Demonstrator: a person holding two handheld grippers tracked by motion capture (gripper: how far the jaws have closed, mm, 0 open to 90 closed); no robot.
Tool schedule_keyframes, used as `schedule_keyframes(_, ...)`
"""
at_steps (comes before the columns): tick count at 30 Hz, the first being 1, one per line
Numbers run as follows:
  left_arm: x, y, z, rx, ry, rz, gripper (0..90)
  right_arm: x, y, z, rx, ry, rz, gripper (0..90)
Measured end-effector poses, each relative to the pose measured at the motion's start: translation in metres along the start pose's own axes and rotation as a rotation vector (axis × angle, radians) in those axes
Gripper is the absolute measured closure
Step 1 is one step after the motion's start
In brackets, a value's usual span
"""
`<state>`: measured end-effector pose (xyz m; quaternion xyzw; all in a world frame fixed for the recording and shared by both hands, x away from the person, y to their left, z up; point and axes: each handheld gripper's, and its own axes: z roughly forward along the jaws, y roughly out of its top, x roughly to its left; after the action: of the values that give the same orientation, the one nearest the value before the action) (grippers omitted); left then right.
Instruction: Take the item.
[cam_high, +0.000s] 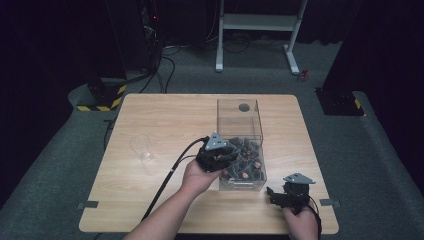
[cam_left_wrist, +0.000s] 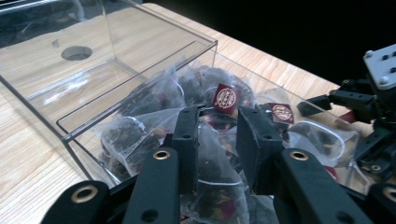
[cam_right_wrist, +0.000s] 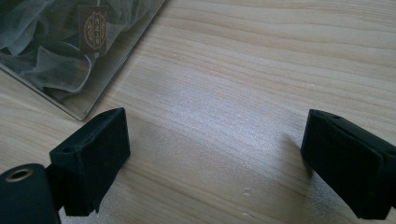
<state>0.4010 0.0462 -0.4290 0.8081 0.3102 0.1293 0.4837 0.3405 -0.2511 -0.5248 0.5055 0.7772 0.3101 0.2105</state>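
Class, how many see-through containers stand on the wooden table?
2: a clear box holding tea bags, right of centre, and a small glass to its left. None looks hidden.

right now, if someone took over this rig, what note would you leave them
Left gripper: inside the clear plastic box, jaws either side of a mesh pyramid tea bag; a firm grip can't be confirmed.
Right gripper: open, holding nothing, low over the light wooden table beside the box's near right corner.
Things: box holds a heap of tea bags with dark red tags; clear drinking glass stands at table left, apparently without a bag.
Done: bag reached. Left: lift it out, probably to the glass.
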Motion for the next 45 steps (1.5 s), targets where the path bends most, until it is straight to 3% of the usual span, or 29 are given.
schedule_keyframes(4,0.000,-0.003,0.005,0.023,0.007,0.009,69.6,0.000,0.000,0.000,0.000,0.001,-0.001,7.8)
schedule_keyframes(10,0.001,-0.007,0.005,0.016,-0.004,-0.006,87.7,0.000,0.000,0.000,0.001,0.001,-0.001,7.9)
schedule_keyframes(12,0.001,-0.007,0.004,0.011,0.001,-0.004,89.6,0.000,0.000,0.000,0.000,0.002,-0.002,7.9)
schedule_keyframes(45,0.000,-0.003,-0.022,-0.104,-0.002,-0.030,90.0,0.000,0.000,0.000,-0.002,0.002,-0.006,7.9)
